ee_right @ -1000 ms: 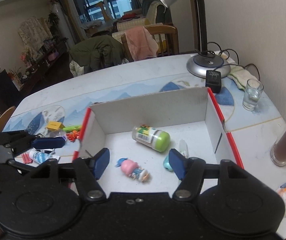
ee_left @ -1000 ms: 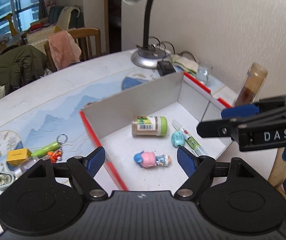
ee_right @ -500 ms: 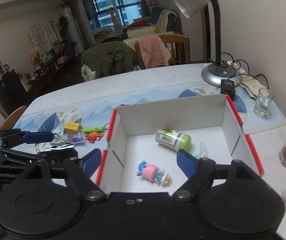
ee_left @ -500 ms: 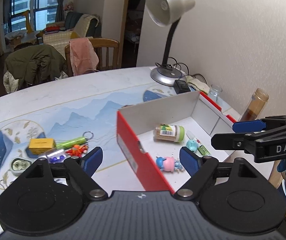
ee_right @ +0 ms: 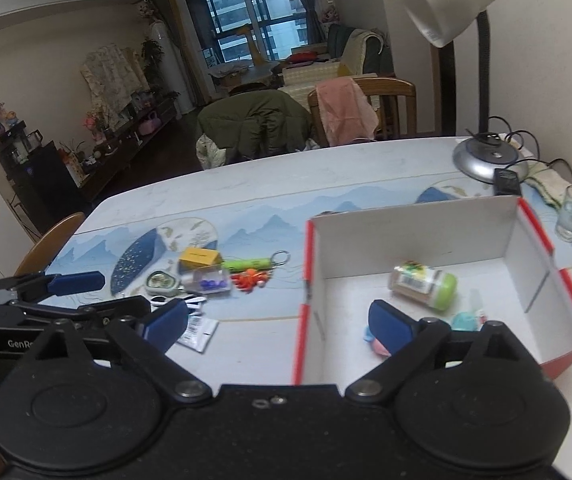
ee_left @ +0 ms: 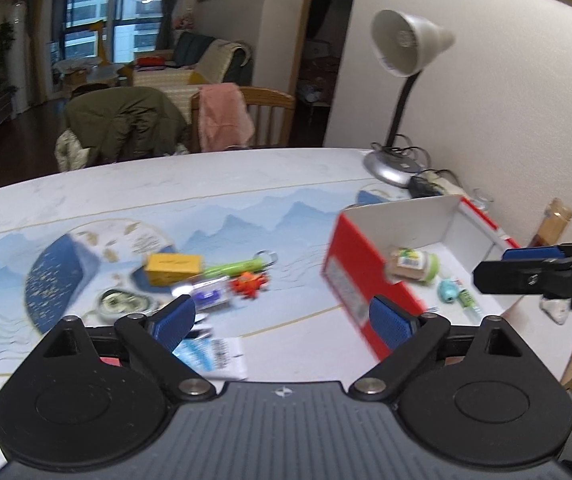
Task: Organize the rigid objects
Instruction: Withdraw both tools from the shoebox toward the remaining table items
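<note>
A: Both grippers have swung away from the box (ee_right: 413, 236) in the last second. A moment ago each camera sat right over the tray, now the left gripper (ee_left: 282, 320) looks across at the loose clutter on the surface (ee_left: 206, 184).

B: And the fingers? The left pair is opening, blue pads spreading with nothing between them. Same story on the right gripper (ee_right: 278, 322): fingers opening, empty, one pad over the surface, the other over the box floor.

A: So whatever was being dropped is dropped. In the box I count the green-capped bottle (ee_right: 423, 285) on its side, a small teal toy (ee_right: 465, 320), a pen (ee_left: 467, 300) beside it, and a pink figure (ee_right: 377, 342) half hidden behind the right finger.

B: Outside, left of the red wall: a yellow block (ee_left: 173, 264), a green keyring tube (ee_left: 238, 267), an orange toy (ee_left: 250, 283), a clear case with purple bits (ee_right: 208, 282), a little round tin (ee_right: 160, 281), and a flat packet (ee_left: 210, 354) nearest the camera.

A: The left view is blurred, so it's moving quickly. I'd judge this as a reset: one delivery finished, next pickup coming from that pile.

B: Roughly halfway, I'd say. Four things in, about six to go, and the left gripper is best placed for them.
</note>
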`<state>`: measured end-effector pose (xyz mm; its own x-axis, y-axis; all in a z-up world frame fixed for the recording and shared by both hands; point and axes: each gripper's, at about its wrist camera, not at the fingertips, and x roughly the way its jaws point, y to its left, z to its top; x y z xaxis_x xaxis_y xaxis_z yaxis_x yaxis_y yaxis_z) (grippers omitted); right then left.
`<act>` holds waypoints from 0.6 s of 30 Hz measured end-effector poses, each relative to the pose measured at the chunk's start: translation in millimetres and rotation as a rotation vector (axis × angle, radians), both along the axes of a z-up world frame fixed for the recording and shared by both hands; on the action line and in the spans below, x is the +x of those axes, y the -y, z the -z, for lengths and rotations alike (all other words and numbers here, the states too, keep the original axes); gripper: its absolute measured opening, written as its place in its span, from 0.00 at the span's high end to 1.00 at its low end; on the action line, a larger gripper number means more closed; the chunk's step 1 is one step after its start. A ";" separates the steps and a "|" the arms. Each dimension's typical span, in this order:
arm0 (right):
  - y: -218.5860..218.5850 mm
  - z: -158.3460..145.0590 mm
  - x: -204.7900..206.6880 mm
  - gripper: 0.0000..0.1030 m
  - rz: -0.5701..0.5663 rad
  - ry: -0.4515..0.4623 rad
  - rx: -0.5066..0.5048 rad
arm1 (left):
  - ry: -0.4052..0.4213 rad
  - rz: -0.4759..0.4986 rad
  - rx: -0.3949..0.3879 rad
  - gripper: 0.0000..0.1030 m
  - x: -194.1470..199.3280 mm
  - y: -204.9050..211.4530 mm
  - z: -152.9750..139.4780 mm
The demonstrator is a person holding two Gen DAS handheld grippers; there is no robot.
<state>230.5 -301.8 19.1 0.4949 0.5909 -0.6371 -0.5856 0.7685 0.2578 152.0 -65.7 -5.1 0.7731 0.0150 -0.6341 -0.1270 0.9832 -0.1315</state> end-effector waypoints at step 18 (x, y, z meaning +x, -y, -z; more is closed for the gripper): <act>-106.8 25.3 -28.5 0.01 -0.129 -0.032 -0.053 | -0.040 -0.136 0.006 0.00 -39.6 -108.8 51.1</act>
<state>201.9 -195.0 -6.2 0.3959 0.6137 -0.6830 -0.6728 0.7001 0.2391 112.4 43.1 -56.2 0.7377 0.1220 -0.6640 -0.2644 0.9572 -0.1180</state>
